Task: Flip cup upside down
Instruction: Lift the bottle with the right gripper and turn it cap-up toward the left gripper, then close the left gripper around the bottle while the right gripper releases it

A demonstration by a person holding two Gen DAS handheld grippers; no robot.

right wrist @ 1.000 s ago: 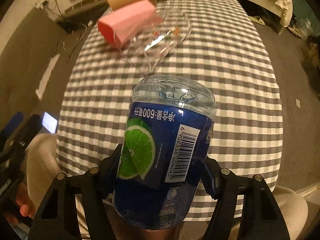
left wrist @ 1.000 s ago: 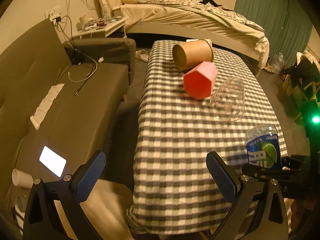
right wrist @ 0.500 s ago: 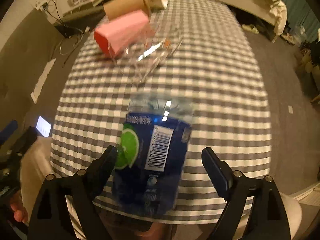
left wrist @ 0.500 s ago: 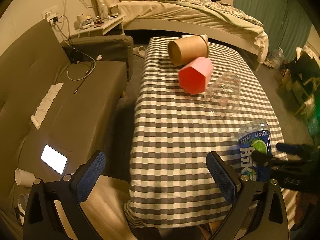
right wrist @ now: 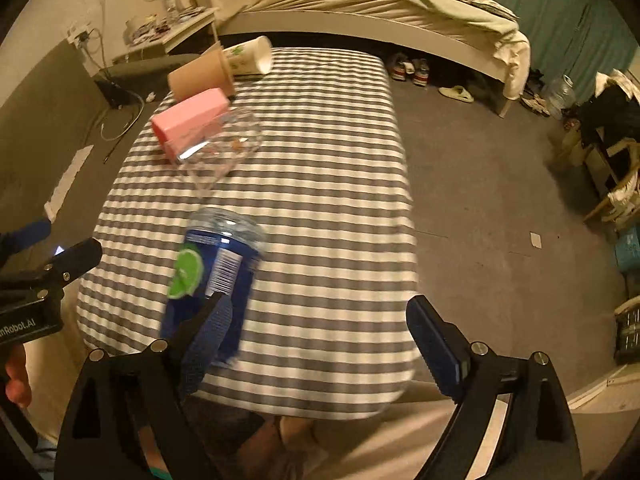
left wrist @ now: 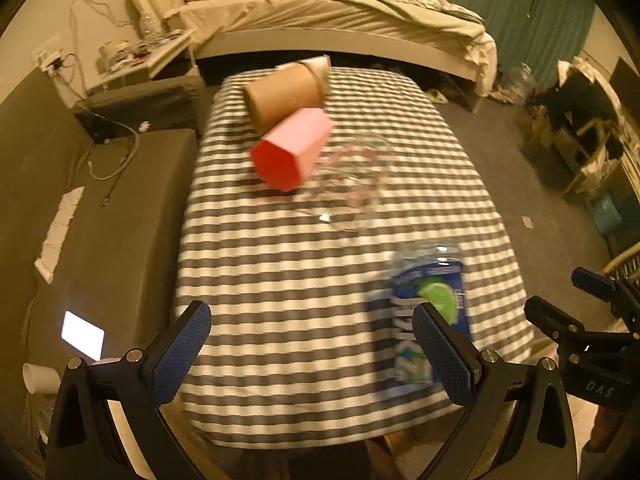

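Note:
A blue cup with a lime label (left wrist: pixel 428 312) (right wrist: pixel 216 272) stands base up on the checked tablecloth (left wrist: pixel 300 280) near its front right corner. My right gripper (right wrist: pixel 316 344) is open and empty, drawn back above the table's front edge, with the cup just beyond its left finger. It also shows in the left wrist view (left wrist: pixel 576 300). My left gripper (left wrist: pixel 312 348) is open and empty over the front edge, the cup behind its right finger. A clear glass cup (left wrist: pixel 352 184) (right wrist: pixel 216 152), a pink cup (left wrist: pixel 292 148) (right wrist: pixel 188 120) and a brown paper cup (left wrist: pixel 284 92) (right wrist: pixel 200 76) lie on their sides farther back.
A white printed cup (right wrist: pixel 248 56) lies at the far end of the table. A grey sofa (left wrist: pixel 80 208) with a lit phone (left wrist: pixel 82 334) runs along the left. A bed (left wrist: pixel 340 12) stands behind the table. Chairs with clutter (left wrist: pixel 584 120) stand at the right.
My right gripper opened and let go of the blue cup, then pulled back and to the right. The cup now stands on the table. My left gripper shifted slightly forward and right.

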